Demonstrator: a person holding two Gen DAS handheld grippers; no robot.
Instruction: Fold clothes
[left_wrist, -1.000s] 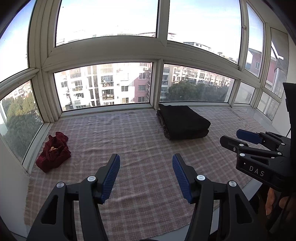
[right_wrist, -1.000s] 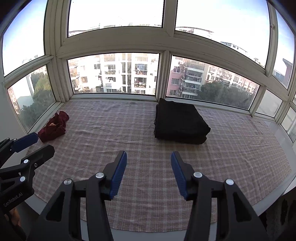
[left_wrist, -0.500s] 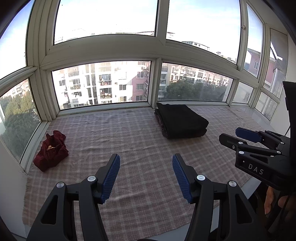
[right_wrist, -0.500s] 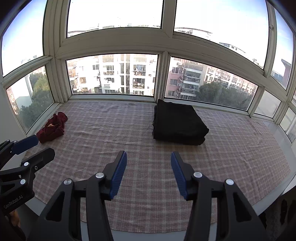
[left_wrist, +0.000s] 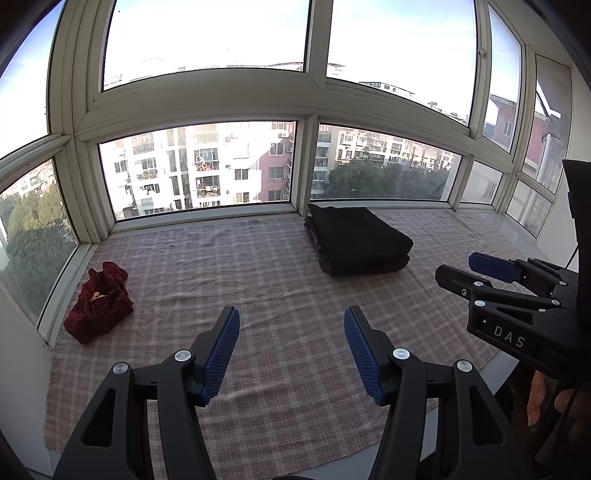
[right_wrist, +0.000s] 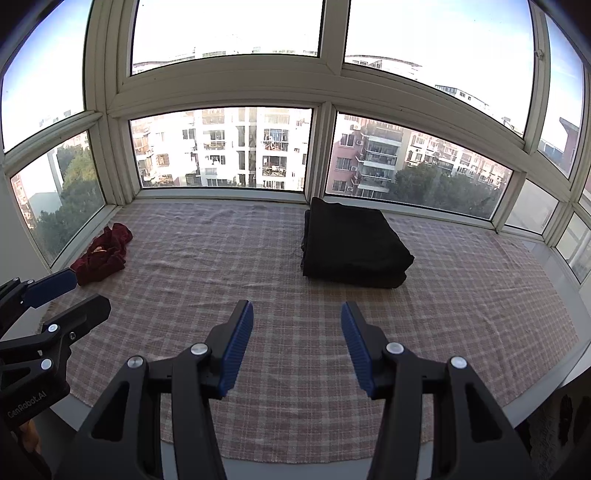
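Compared with 1 second ago, I find both wrist views drawn slightly back and raised: the folded stack and the red garment sit a little farther off in each picture, and more of the checked cloth shows ahead of the fingers. Neither garment has shifted on the cloth.

The left hand-held gripper (left_wrist: 291, 345) hovers above the near part of the checked cloth (left_wrist: 258, 280), its 2 blue-padded fingers spread wide, nothing between them. The right hand-held gripper (right_wrist: 297, 341) stands likewise wide apart and empty, over the near edge of the same cloth. Each gripper appears at the margin of the other's view, and they are apart from one another.

The cloth covers a bay-window ledge (right_wrist: 554, 254), which carries the clothes. The black folded stack (left_wrist: 360, 240) lies at the far middle, near the window frame (left_wrist: 306, 162), well apart from both grippers. The crumpled dark red garment (left_wrist: 99, 306) lies at the far left edge of the cloth, close to the side window, unfolded, and well apart from the black stack. Neither gripper touches any clothing.

Apartment blocks and trees show through the glass.
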